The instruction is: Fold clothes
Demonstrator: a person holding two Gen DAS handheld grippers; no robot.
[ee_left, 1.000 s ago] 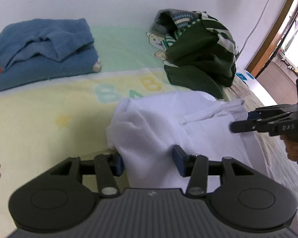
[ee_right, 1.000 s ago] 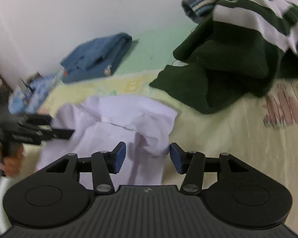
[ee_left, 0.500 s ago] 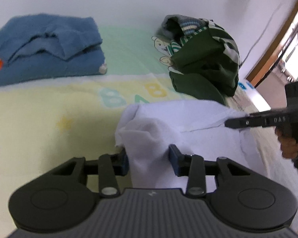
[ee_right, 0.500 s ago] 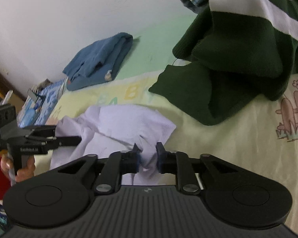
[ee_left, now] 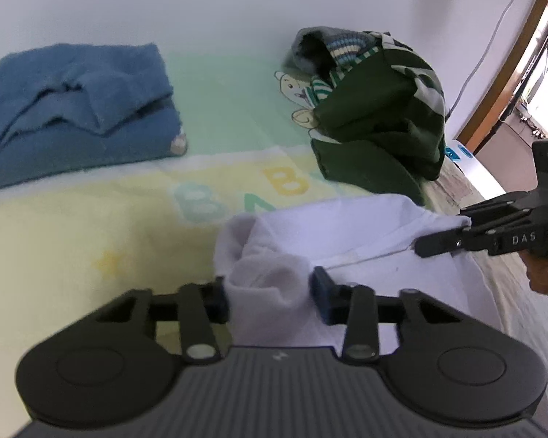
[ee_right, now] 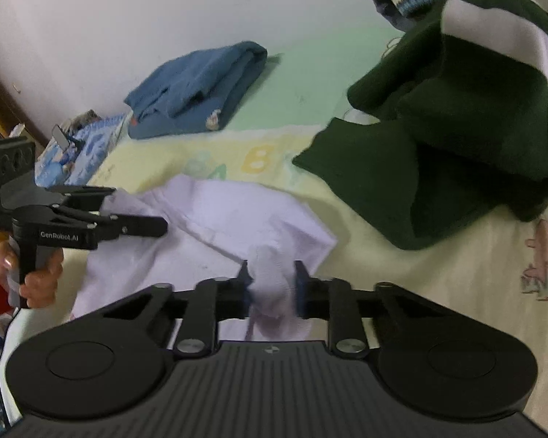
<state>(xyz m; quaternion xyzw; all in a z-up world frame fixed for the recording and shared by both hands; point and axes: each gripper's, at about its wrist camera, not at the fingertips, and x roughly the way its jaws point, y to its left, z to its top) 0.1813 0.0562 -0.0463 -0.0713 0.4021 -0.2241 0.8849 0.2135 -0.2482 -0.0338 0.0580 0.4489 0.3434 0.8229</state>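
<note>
Left wrist view: both sets of jaws just narrowed on bunches of the crumpled white cotton garment (ee_left: 350, 241), with the left gripper (ee_left: 270, 294) pinching its near-left corner and the right gripper (ee_left: 442, 234) clamped on its far-right edge, cloth pressed between the pads of each. Probably the hold wanted before lifting and spreading it for a fold. Lies on the pale yellow printed bed sheet (ee_left: 91, 241), near the dark green striped jumper (ee_left: 380, 127) and right of the folded blue towel (ee_left: 73, 106).
</note>
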